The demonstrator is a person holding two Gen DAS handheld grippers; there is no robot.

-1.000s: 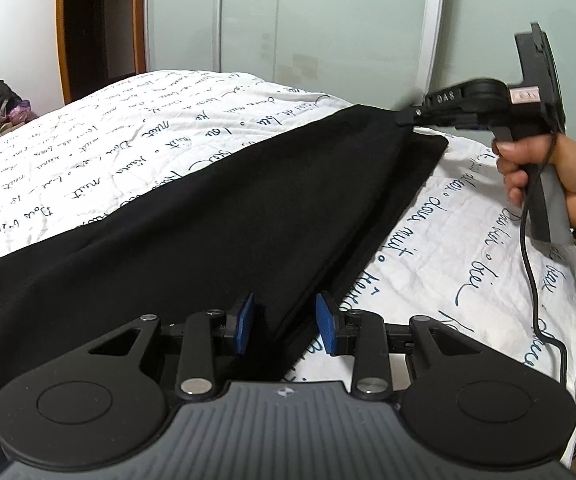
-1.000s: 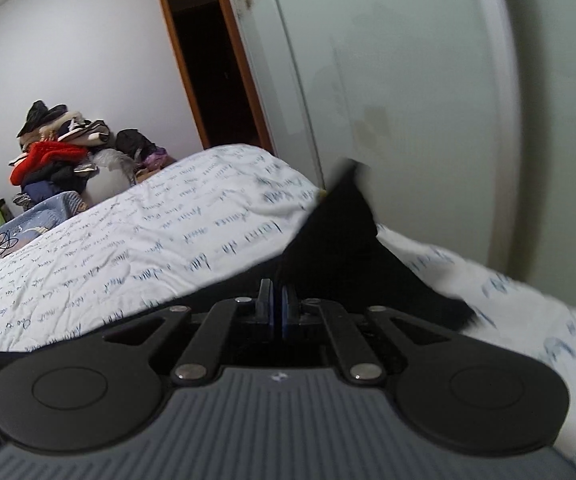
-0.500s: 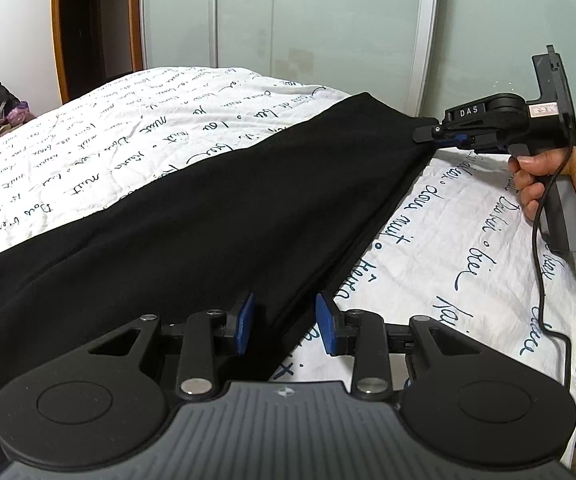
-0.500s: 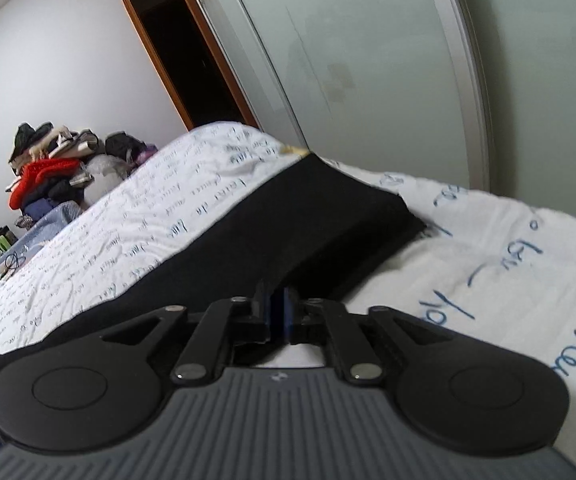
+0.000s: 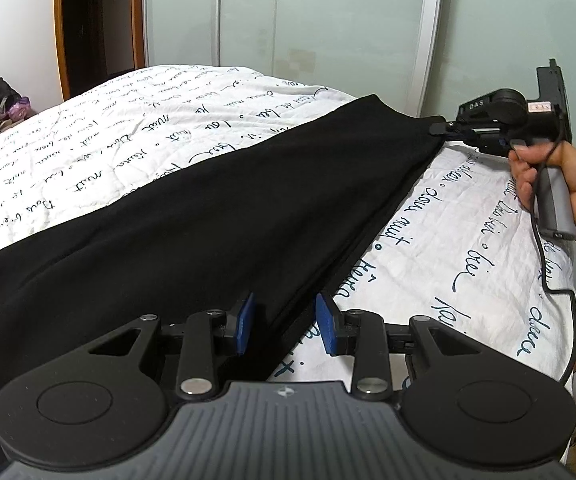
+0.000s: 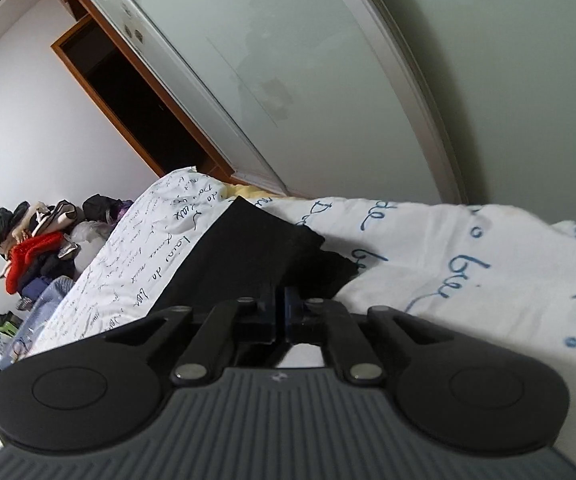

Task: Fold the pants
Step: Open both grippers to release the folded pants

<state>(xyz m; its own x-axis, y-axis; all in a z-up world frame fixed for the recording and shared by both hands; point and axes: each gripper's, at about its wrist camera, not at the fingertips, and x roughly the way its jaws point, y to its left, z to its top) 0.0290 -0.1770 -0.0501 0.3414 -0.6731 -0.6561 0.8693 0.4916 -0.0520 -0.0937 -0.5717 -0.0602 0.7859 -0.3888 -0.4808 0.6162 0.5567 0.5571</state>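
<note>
Black pants (image 5: 191, 216) lie stretched long across the white bedspread (image 5: 468, 248) with handwriting print. My left gripper (image 5: 283, 322) is open, its blue pads either side of the pants' near right edge. My right gripper (image 5: 442, 130), seen in the left wrist view held by a hand, is shut on the far corner of the pants. In the right wrist view the right gripper (image 6: 280, 306) is closed on the black cloth (image 6: 247, 256), which lies low on the bed.
Frosted sliding wardrobe doors (image 5: 328, 32) stand behind the bed. A dark doorway (image 5: 95, 28) is at the far left. A pile of clothes (image 6: 35, 248) sits beyond the bed. The right gripper's cable (image 5: 560, 280) trails over the bed edge.
The right gripper has pulled the far pants corner out and down onto the bed, so the cloth now lies flat and straight. The left gripper has stayed open at the near edge.
</note>
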